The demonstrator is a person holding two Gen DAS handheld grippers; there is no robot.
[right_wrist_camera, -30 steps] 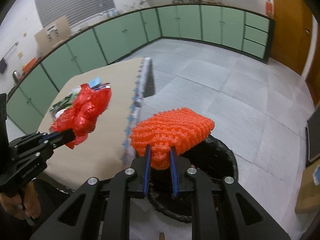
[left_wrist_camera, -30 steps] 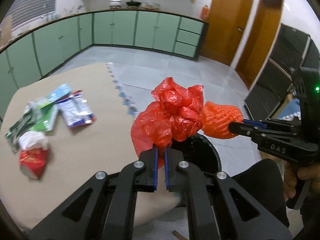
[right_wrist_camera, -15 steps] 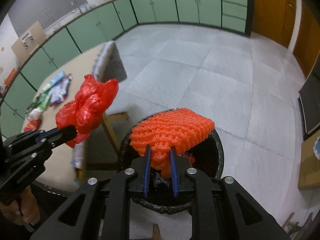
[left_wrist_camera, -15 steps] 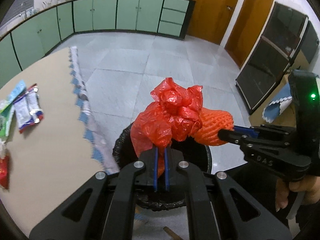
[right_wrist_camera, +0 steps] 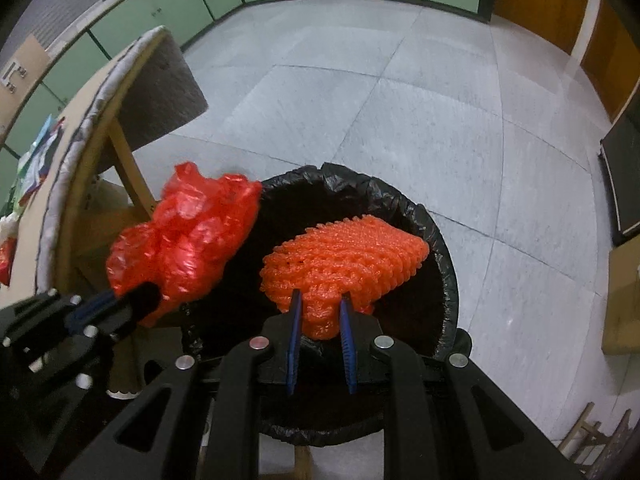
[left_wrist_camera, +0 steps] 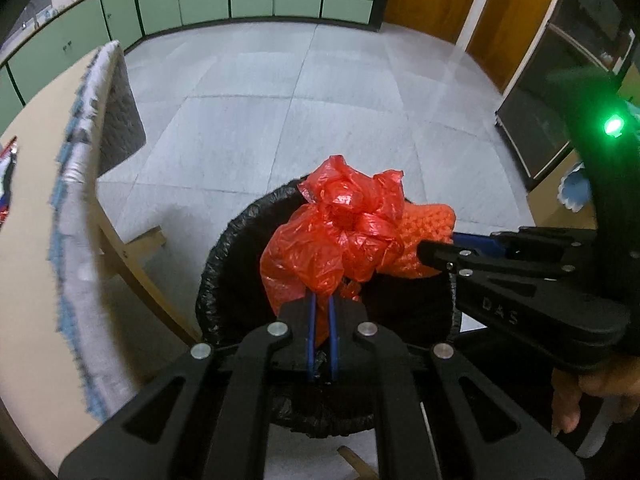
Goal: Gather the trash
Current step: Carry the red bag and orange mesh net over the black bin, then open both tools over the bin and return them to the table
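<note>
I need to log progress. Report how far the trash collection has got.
Done: nothing plainly dropped yet; the bin's inside is too dark to judge. In hand: the left tool grips a crumpled red plastic bag, and the right tool grips an orange foam net, both above the black-lined bin. Left: release both, then fetch the wrappers lying on the table.

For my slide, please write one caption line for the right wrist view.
Right gripper holds orange foam net above the black-lined trash bin; left gripper holds red plastic bag beside it.
</note>
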